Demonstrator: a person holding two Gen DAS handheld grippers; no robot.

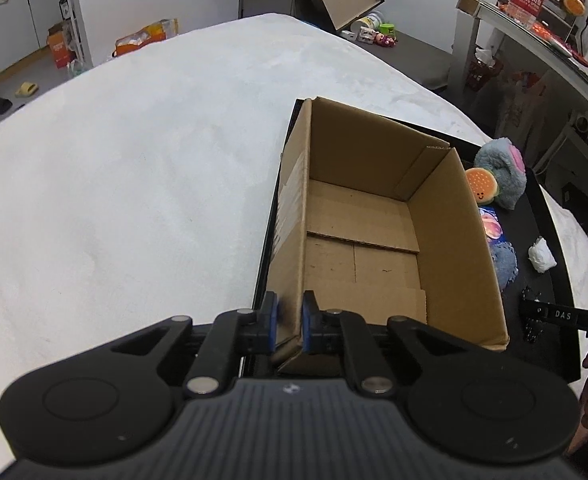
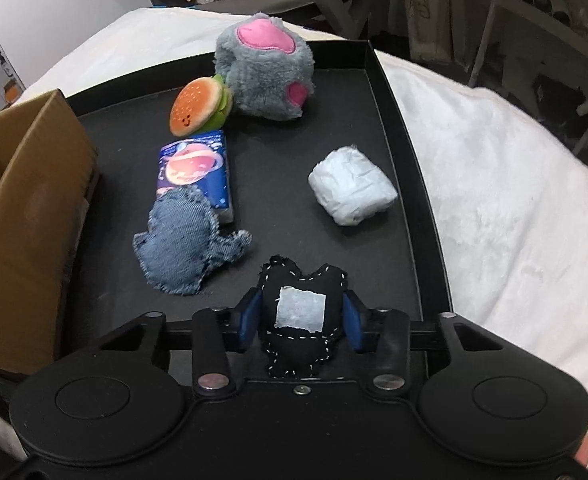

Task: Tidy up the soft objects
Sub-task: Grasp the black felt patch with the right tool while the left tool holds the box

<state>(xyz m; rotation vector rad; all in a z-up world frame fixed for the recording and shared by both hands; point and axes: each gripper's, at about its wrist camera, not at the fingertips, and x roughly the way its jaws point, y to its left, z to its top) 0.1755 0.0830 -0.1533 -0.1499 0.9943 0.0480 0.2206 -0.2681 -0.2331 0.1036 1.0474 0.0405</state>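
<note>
Likely light and squashy, black stitched fabric toy pinched mid-body between right gripper pads, left gripper clamped on cardboard box wall.

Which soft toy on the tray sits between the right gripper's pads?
The black stitched toy with the white patch; the denim toy, burger and grey plush lie farther off.

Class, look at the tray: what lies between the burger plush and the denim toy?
In the right wrist view, the planet-print packet lies between the burger plush and the denim toy, its near end tucked under the denim.
</note>
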